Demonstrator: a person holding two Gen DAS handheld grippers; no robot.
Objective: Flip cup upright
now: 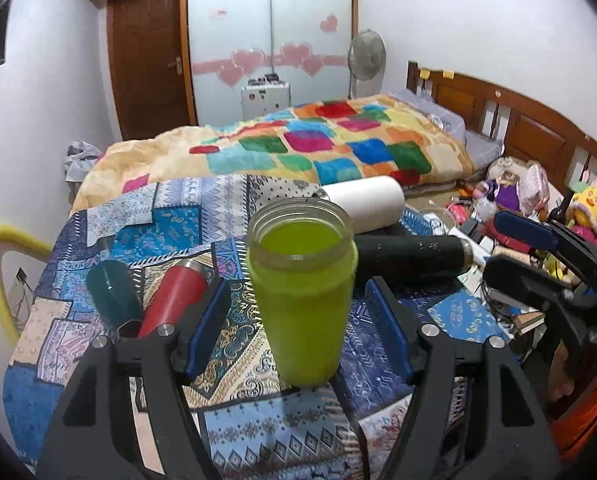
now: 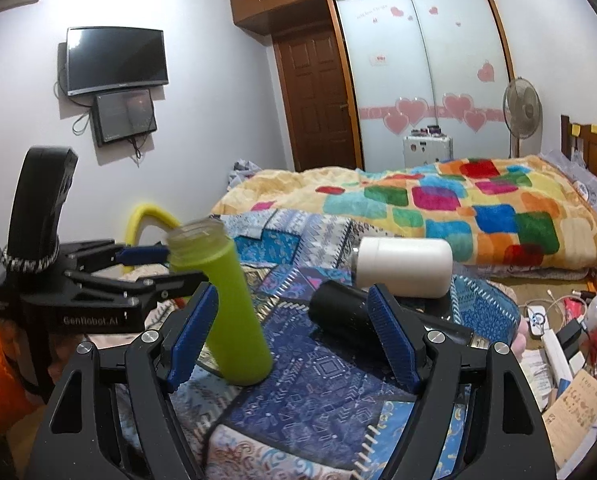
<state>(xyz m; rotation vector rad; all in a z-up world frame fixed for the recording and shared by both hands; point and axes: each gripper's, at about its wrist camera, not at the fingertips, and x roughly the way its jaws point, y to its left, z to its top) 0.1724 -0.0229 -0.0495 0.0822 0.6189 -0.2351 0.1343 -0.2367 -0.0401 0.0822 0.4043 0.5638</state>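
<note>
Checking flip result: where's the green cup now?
The green cup stands mouth-up on the patchwork cloth between the open left hand-held gripper fingers, black bottle behind-right.

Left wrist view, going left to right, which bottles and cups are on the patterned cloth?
Dark teal cup lying down → red metal bottle lying down → upright lime-green open-mouthed bottle → black bottle lying down.
</note>
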